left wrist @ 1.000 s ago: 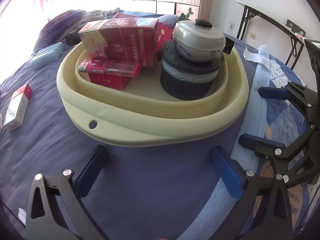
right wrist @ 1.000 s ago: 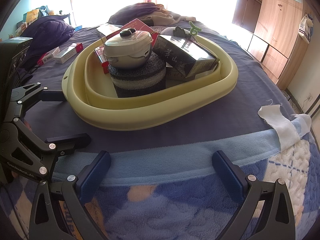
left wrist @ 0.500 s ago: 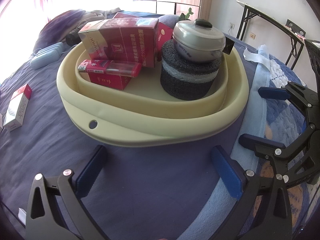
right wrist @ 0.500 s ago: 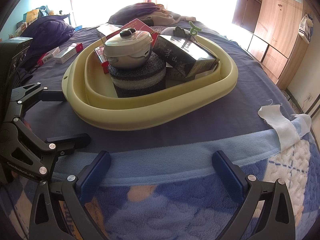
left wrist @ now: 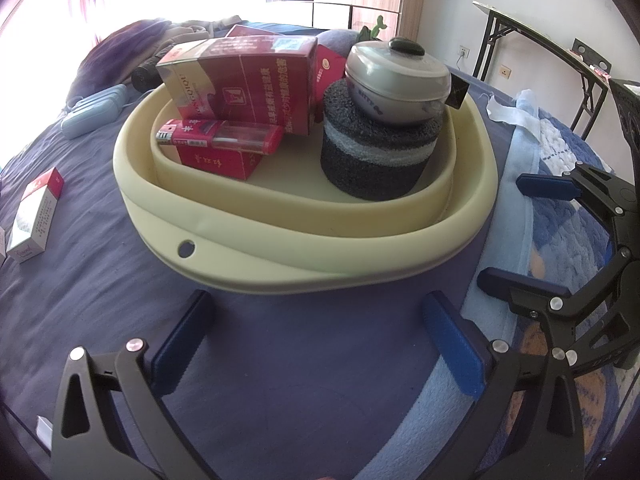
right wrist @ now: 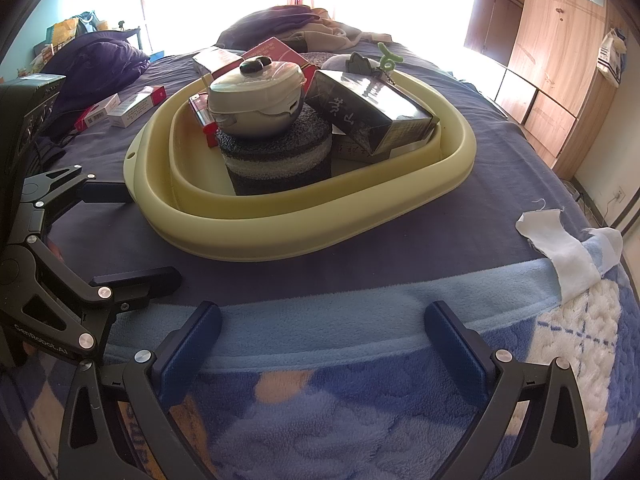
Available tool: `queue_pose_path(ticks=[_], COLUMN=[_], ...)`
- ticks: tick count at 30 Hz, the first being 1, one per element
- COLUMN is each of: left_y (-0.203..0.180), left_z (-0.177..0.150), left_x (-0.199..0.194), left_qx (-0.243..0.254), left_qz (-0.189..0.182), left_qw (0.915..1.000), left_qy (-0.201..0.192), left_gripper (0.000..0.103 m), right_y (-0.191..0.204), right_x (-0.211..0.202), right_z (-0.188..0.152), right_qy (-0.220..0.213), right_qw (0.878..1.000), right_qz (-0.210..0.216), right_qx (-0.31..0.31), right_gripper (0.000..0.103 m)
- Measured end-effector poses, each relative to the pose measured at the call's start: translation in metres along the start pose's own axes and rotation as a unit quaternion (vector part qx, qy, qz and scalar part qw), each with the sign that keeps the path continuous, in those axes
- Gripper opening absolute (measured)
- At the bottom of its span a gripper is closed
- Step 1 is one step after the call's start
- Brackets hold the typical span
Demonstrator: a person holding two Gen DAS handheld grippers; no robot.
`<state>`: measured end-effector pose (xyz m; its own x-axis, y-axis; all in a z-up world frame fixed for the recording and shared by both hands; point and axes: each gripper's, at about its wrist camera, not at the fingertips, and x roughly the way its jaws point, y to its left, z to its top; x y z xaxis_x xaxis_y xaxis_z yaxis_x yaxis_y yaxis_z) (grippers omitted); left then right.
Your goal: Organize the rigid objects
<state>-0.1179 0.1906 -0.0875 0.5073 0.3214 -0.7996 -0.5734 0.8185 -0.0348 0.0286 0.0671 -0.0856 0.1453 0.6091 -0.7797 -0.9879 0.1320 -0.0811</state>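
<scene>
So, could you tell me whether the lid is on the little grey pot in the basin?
On. The lid sits closed on the grey pot, its black knob on top.

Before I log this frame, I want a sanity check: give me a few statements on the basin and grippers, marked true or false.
1. The small grey lidded pot sits on the dark foam cylinder. True.
2. The left gripper is shut on the cream plastic basin. False: it is open, short of the rim.
3. A red lighter lies on a red box. True.
4. The right gripper holds the black tea box. False: it is open and empty.
</scene>
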Motion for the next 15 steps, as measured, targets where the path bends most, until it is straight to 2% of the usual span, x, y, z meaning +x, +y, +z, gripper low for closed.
queue_pose_path(ticks=[15], left_y=[0.0], left_z=[0.0], left_x=[0.0], left_qx=[0.0], left_qz=[0.0], left_qw=[1.0], left_qy=[0.0], left_gripper=[0.103], right_y=[0.0009], right_x=[-0.0007], right_z=[0.0006], right_qy=[0.0], right_qw=[1.0], right_qz=[0.0], right_qx=[0.0], right_gripper=[0.103])
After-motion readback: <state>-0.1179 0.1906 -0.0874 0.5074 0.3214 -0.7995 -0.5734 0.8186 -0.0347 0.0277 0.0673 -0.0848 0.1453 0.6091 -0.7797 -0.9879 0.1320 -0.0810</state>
